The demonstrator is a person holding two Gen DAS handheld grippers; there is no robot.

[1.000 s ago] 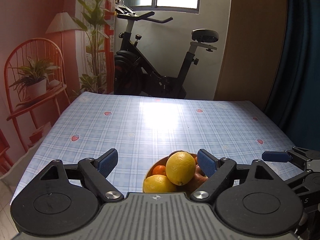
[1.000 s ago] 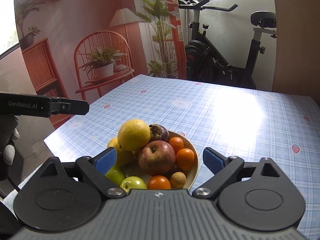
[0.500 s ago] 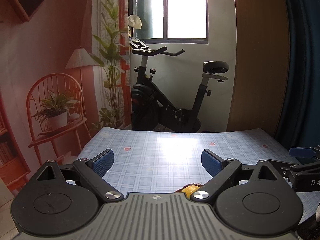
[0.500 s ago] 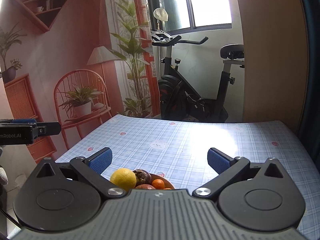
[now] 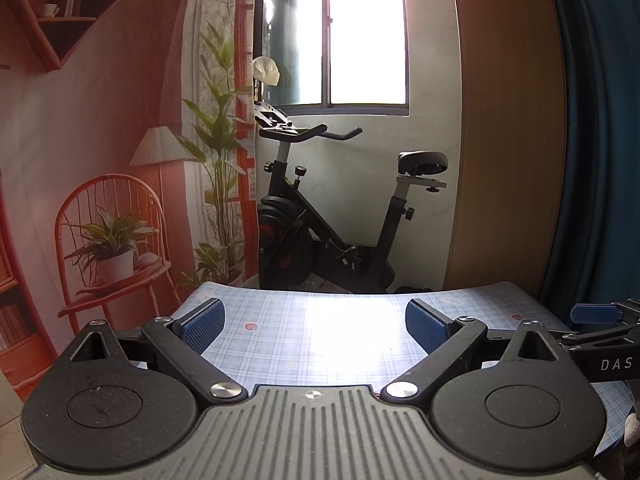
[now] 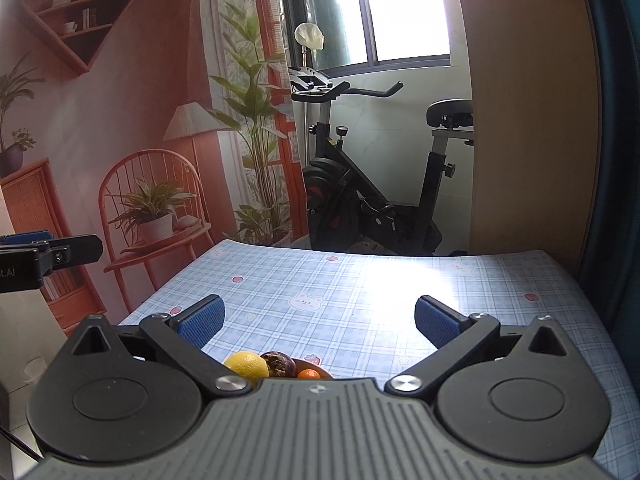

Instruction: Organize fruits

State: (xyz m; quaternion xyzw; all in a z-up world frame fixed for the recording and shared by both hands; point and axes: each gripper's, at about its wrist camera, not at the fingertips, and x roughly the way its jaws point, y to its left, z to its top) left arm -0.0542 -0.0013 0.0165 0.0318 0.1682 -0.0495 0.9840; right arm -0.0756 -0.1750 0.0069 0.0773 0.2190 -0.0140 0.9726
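Left gripper (image 5: 314,324): jaws wide apart, just been opening further, nothing between the blue pads but bare checked cloth of the table (image 5: 344,340). No fruit anywhere in the left wrist view; only the table's far edge, an exercise bike (image 5: 340,216) behind it under the window, and at the right border the tip of the right gripper.

Right gripper (image 6: 318,322): jaws likewise spread wide, empty, above the table. Only in the right wrist view: the fruit bowl (image 6: 320,373), mostly hidden behind the gripper body at the near edge of the table, showing a lemon (image 6: 246,365), a dark brown round fruit (image 6: 280,364) touching it, and a small orange (image 6: 309,374) just beside. At that view's left border, the left gripper's arm, off the table's left edge. Rest of the bowl's contents hidden.
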